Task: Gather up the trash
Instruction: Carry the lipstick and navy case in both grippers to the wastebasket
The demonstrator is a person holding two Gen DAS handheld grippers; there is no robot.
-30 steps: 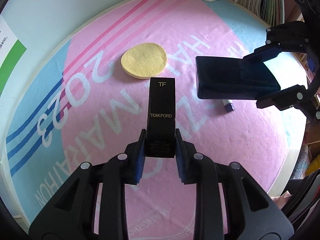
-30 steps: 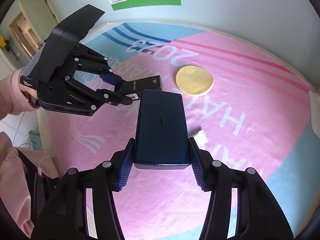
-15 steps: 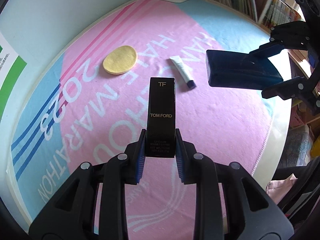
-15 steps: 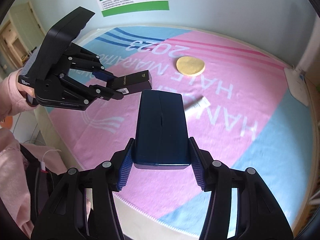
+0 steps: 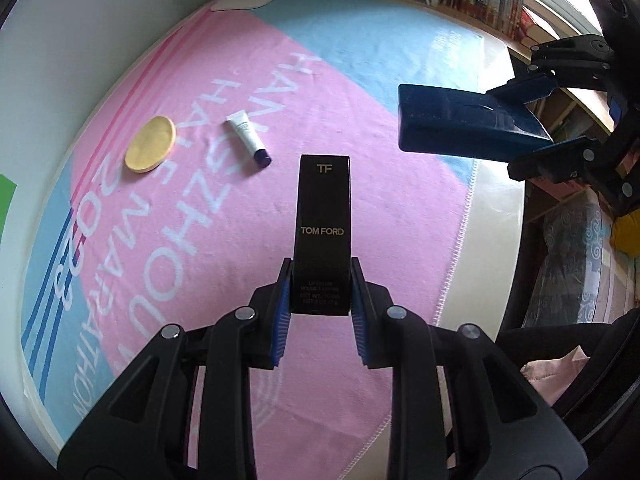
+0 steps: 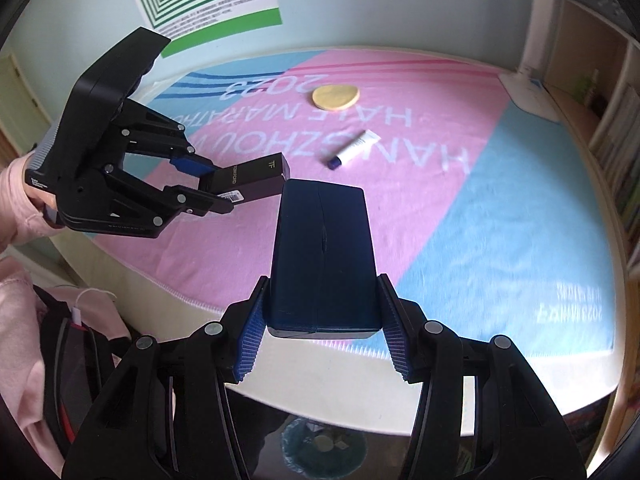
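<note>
Here, both grippers should stay clamped, left gripper (image 5: 318, 300) on the slim black cardboard carton (image 5: 323, 232), right gripper (image 6: 322, 332) on the dark blue rectangular box (image 6: 322, 256), until past the table's near edge (image 6: 280, 384) over the bin (image 6: 324, 450).

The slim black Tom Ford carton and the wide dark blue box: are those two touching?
Apart. In the left wrist view, pink cloth shows between the black carton and the blue box, each clamped in its own gripper.

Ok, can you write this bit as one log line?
left gripper: holds black box | right gripper: holds blue box | on towel: tube, yellow pad
</note>
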